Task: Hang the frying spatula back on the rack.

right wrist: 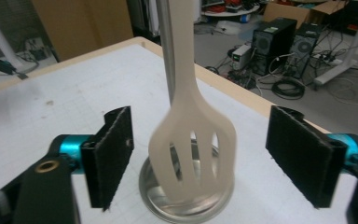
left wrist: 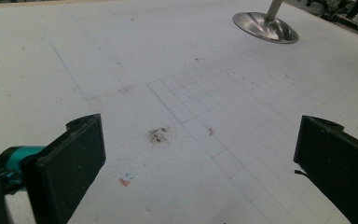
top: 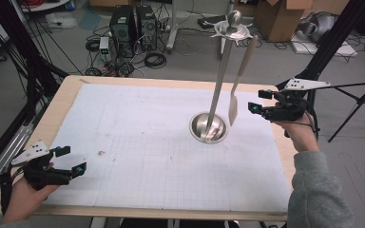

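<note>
A metal utensil stand [top: 217, 90] rises from a round steel base [top: 209, 127] right of the table's middle. A cream slotted spatula [top: 239, 80] hangs from the stand's top ring, its blade just above the base. My right gripper [top: 260, 100] is open right beside the blade. In the right gripper view the spatula's blade [right wrist: 193, 140] hangs between the two spread jaws, touching neither, with the base [right wrist: 186, 198] below it. My left gripper [top: 71, 160] is open and empty at the near left corner. In the left gripper view it [left wrist: 205, 154] is over bare paper.
White grid paper [top: 147, 142] covers the wooden table. A dark smudge [left wrist: 158, 135] marks the paper near the left gripper. On the floor beyond the far edge are computer towers [top: 133, 23], cables and cardboard boxes [top: 285, 16]. A tripod [top: 356, 102] stands at the right.
</note>
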Available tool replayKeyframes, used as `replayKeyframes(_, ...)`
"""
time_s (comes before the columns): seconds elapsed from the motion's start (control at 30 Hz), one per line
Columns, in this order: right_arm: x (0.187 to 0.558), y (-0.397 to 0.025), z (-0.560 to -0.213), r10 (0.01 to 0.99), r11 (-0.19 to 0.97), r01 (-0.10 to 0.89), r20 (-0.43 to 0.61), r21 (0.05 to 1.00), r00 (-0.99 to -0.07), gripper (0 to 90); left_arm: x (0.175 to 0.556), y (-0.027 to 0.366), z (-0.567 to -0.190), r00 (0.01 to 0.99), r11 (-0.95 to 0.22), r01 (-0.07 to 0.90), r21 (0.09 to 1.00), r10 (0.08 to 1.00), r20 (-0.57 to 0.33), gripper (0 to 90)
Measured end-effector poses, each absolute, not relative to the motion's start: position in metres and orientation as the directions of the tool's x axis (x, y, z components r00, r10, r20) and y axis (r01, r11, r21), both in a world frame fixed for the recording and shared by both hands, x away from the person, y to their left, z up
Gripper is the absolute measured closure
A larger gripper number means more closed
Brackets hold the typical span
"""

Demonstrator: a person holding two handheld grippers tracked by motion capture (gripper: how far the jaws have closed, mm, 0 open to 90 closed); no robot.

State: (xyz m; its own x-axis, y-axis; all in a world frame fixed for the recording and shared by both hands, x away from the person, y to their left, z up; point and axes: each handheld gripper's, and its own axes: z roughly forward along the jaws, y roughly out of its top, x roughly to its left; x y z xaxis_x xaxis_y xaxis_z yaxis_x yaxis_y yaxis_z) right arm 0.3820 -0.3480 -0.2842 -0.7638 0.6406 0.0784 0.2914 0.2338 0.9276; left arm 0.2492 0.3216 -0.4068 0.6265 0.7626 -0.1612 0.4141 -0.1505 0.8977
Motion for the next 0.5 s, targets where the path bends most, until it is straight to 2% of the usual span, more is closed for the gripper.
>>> replayKeyframes(0.17, 0.38, -0.346, -0.282, 0.638, 0.232, 0.269, 0.063, 0.935, -0.768, 15.5, 0.249, 0.322, -0.406, 0.628, -0.149, 0.412, 0.899, 0.761, -0.162, 2.4)
replayKeyframes(0.5, 0.371, -0.344, -0.28, 0.642, 0.221, 0.25, 0.053, 0.943, -0.765, 15.0, 0.249, 0.321, -0.404, 0.631, -0.142, 0.403, 0.904, 0.759, -0.161, 2.4)
